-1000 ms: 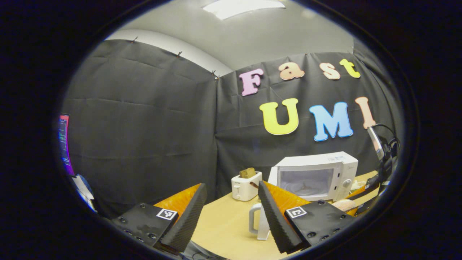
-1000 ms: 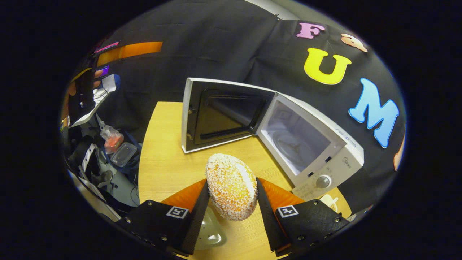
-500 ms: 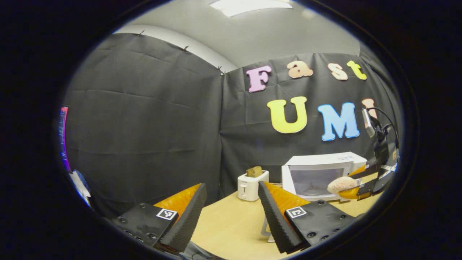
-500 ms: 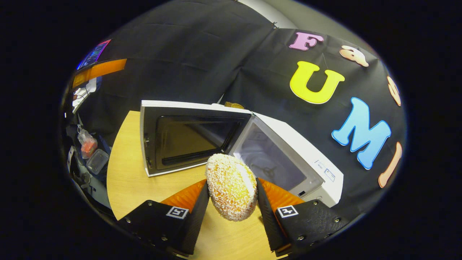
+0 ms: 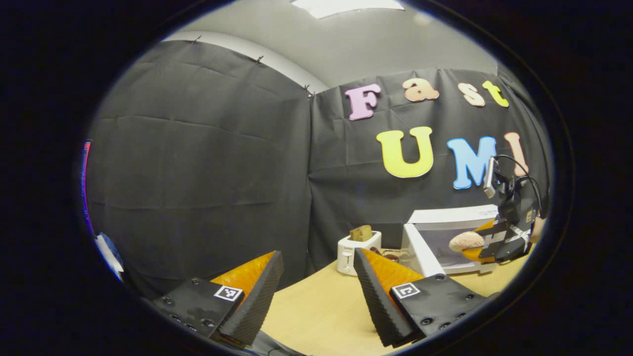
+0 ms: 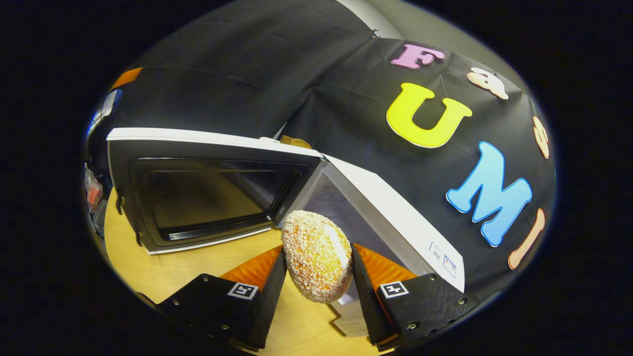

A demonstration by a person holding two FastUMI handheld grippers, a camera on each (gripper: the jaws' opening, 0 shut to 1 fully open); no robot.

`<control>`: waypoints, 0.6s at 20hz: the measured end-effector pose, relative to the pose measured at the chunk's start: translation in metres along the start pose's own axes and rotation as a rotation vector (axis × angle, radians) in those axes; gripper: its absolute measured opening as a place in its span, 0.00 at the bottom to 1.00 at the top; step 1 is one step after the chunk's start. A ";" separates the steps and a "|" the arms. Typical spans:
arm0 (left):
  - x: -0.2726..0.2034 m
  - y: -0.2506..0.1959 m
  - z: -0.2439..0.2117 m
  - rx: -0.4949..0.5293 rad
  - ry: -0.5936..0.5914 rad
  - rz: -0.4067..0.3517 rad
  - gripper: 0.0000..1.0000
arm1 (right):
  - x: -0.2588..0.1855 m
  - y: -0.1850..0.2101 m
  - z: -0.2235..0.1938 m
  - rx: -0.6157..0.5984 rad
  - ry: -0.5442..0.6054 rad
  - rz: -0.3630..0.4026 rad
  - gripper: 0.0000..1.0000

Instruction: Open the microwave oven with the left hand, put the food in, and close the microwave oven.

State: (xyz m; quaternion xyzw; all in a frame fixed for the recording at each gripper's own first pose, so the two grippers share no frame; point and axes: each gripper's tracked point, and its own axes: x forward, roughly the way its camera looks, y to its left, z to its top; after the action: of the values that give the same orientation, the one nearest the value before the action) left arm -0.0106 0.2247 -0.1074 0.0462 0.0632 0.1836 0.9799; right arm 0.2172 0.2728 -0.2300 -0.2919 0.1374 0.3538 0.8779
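My right gripper (image 6: 316, 277) holds the crumbed bun (image 6: 316, 262) between its fingers at the open microwave (image 6: 385, 217); my left gripper (image 5: 314, 291) stands wide, empty, above the worktop (image 5: 321, 311).

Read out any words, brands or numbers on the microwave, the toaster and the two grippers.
Microwave: a sticker on its top, too small to read.
Toaster: nothing legible.
Left gripper and right gripper: square black-and-white tags, no words.

the sticker (image 6: 443, 259) on the microwave (image 6: 385, 217) is too small to read.
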 end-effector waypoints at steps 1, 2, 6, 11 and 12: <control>0.003 0.004 -0.001 0.007 0.003 0.005 0.94 | 0.009 -0.004 -0.001 -0.003 0.002 -0.017 0.75; 0.007 0.008 -0.004 0.013 0.008 0.009 0.94 | 0.020 -0.007 -0.004 -0.005 0.005 -0.030 0.75; 0.019 0.023 -0.010 0.016 0.027 0.027 0.93 | 0.061 -0.016 -0.022 -0.020 0.040 -0.077 0.75; 0.023 0.039 -0.026 0.034 0.057 0.050 0.94 | 0.107 -0.025 -0.052 -0.035 0.104 -0.131 0.75; 0.024 0.042 -0.030 0.035 0.067 0.054 0.94 | 0.115 -0.025 -0.057 -0.038 0.114 -0.136 0.75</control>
State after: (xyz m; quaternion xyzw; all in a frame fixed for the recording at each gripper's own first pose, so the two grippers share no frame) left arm -0.0077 0.2743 -0.1344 0.0587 0.0980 0.2100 0.9710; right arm 0.3146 0.2857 -0.3158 -0.3366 0.1603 0.2786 0.8851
